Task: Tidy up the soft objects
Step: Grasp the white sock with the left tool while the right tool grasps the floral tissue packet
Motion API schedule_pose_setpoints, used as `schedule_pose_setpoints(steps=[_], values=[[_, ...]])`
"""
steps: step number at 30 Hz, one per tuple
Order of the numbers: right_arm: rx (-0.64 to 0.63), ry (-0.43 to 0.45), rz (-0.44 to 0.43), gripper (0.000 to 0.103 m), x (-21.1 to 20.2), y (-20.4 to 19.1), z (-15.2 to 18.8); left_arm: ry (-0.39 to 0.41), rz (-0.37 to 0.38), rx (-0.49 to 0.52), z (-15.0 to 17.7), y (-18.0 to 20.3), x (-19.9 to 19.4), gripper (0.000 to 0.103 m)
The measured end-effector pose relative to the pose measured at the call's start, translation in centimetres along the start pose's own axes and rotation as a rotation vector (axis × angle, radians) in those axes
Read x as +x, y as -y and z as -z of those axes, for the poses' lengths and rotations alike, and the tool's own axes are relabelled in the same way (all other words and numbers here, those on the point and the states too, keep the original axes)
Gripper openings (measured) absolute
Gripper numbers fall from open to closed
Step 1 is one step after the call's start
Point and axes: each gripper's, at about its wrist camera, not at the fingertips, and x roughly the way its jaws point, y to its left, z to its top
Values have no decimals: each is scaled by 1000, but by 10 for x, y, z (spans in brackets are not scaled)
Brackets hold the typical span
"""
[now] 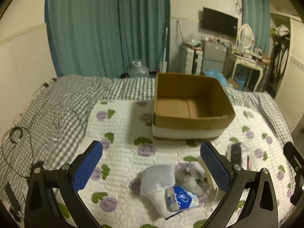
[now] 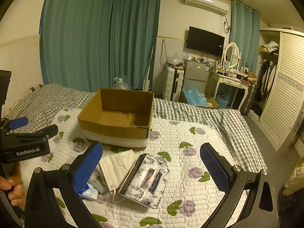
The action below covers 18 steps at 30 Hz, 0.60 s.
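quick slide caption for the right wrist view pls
Open right hand-held gripper hovers over a floral tissue pack and face masks before an empty cardboard box.

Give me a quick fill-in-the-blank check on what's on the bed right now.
1. The brown cardboard box holds ____.
2. The floral-print tissue pack lies between the right tongs' ____ jaws.
3. The stack of white face masks lies to the ____ of the tissue pack.
4. Both tongs, left included, hover above a ____ quilt.

Missing words: nothing; open; left; flowered
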Motion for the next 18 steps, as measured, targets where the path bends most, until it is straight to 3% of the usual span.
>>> schedule_pose_setpoints(steps=[9, 15, 18], values=[[-41, -78, -9, 103, 35, 2, 25, -124, -29, 22, 29, -3, 47, 103], [-15, -169, -15, 103, 66, 10, 47, -297, -42, -47, 54, -21, 90, 103], [-20, -189, -7, 103, 75, 10, 51, -332, -37, -36, 62, -17, 101, 103]])
